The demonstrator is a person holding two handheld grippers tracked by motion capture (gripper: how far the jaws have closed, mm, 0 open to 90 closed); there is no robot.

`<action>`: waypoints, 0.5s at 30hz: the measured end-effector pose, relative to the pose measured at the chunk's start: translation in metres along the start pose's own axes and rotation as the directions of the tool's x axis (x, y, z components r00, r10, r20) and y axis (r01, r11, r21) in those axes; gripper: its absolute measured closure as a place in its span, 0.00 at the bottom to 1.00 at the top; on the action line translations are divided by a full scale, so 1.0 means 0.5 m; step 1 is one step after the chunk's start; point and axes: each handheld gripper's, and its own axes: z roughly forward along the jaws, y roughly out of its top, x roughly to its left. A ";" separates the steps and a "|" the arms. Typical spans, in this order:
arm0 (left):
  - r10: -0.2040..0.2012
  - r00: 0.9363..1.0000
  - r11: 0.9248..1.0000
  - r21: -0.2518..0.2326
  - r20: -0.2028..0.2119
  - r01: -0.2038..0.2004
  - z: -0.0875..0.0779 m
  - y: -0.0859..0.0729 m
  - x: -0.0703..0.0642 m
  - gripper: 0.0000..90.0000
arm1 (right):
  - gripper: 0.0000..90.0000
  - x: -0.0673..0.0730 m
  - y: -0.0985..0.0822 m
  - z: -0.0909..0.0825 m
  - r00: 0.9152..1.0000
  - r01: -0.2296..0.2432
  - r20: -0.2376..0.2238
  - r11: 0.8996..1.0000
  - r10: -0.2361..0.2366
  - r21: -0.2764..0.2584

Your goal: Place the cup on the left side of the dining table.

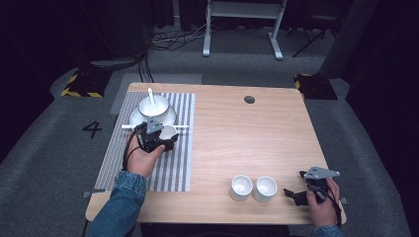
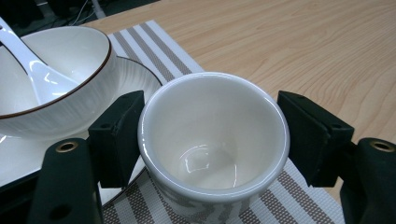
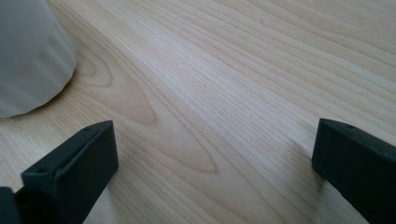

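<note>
**Left tool closing in on a white cup beside the bowl**

A small white cup (image 2: 212, 140) is standing on the striped placemat (image 1: 174, 163) in the left half of the high view, just beside a saucer (image 2: 140, 77) that is carrying a white bowl (image 2: 56, 74) with a spoon (image 2: 35, 70) resting in it. The left tool (image 2: 212, 135) is bracketing this cup: one black jaw is sitting at each side of the rim, very close, though whether they are already pressing on the wall cannot be told. The cup looks to be still resting on the mat.

Two more white cups (image 1: 253, 187) are standing side by side on the bare wooden bench (image 1: 257, 133), low and right of centre in the high view. The right tool (image 1: 296, 194) is waiting just right of them, jaws apart and holding nothing.

Judging from this, the step in hand is the pickup of the third cup. The next move is likely calling for a firm squeeze, then a straight lift that is clearing the saucer's edge before carrying the cup toward the pair.
</note>
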 end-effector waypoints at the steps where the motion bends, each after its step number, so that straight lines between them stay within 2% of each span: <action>1: -0.002 1.000 1.000 0.003 -0.004 0.002 0.004 -0.003 0.002 0.30 | 0.00 0.000 0.000 0.000 1.000 0.000 0.000 1.000 0.000 0.000; 5: 0.003 1.000 1.000 0.013 -0.012 -0.003 0.018 -0.014 0.004 0.30 | 0.00 0.000 0.000 0.000 1.000 0.000 0.000 1.000 0.000 0.000; 15: 0.001 1.000 1.000 0.012 -0.020 -0.001 0.024 -0.025 0.008 0.30 | 0.00 0.000 0.000 0.000 1.000 0.000 0.000 1.000 0.000 0.000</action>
